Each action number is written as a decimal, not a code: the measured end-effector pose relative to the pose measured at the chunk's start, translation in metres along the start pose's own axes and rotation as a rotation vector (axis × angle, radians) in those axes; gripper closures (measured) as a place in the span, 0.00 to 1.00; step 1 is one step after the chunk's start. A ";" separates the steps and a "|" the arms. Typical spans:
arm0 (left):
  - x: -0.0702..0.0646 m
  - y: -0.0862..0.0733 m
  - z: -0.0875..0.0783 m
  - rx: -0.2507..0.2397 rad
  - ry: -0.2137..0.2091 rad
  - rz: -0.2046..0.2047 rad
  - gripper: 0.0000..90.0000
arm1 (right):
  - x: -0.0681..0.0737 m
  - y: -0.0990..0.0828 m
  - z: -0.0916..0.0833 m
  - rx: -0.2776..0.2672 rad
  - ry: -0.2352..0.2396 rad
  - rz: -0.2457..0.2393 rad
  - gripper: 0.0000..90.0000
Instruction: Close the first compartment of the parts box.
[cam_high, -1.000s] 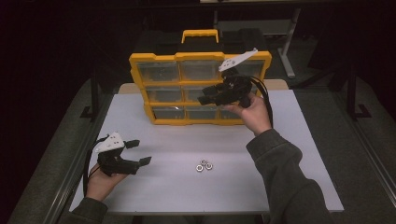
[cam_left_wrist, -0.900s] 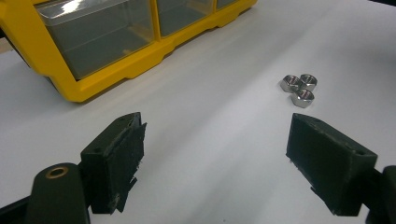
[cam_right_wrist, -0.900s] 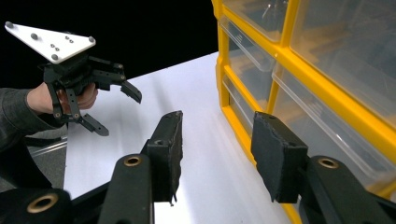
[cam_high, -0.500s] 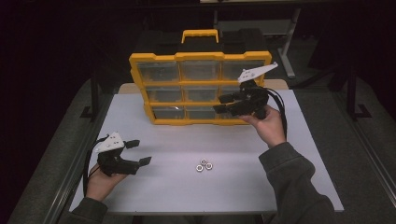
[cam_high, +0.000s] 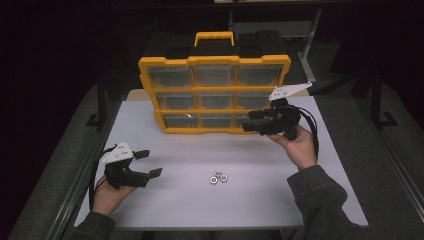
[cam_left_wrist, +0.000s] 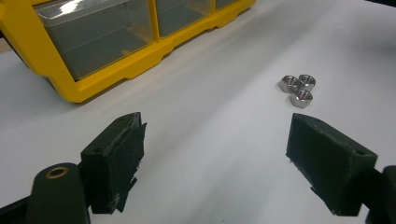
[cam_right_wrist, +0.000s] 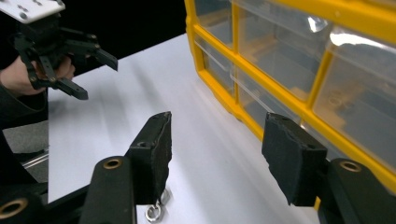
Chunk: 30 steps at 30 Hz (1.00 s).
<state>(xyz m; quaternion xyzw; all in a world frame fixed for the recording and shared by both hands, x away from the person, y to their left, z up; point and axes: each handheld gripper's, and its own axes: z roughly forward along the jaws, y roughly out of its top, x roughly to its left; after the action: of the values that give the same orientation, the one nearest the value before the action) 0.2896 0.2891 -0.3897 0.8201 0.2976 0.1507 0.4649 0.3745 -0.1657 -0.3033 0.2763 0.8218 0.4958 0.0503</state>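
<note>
The right tongs (cam_high: 250, 121) hang in front of the organizer's (cam_high: 214, 61) bottom-right drawer (cam_right_wrist: 299, 88), jaws spread and just widening, nothing between them. The drawer's contents are hard to make out through the clear front; the right gripper view cuts off the organizer's upper rows. The left tongs (cam_high: 148, 163) rest on the counter (cam_high: 280, 200), released and empty. Three nuts (cam_high: 218, 177) lie ahead of them, to their right, apart from both tongs.
</note>
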 end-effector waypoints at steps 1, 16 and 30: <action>0.000 0.000 -0.001 0.008 -0.001 -0.001 0.21 | -0.001 -0.003 -0.001 -0.002 0.001 0.003 0.44; 0.000 -0.001 0.001 0.009 -0.008 -0.007 0.21 | -0.003 -0.041 -0.017 0.006 -0.073 0.030 0.35; 0.001 0.000 0.003 0.010 -0.008 -0.005 0.21 | -0.002 -0.076 -0.021 0.020 -0.119 0.059 0.30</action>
<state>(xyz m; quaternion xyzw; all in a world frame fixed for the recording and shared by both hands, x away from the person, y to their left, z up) 0.2920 0.2877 -0.3909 0.8224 0.2986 0.1447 0.4621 0.3373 -0.2106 -0.3572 0.3297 0.8138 0.4715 0.0815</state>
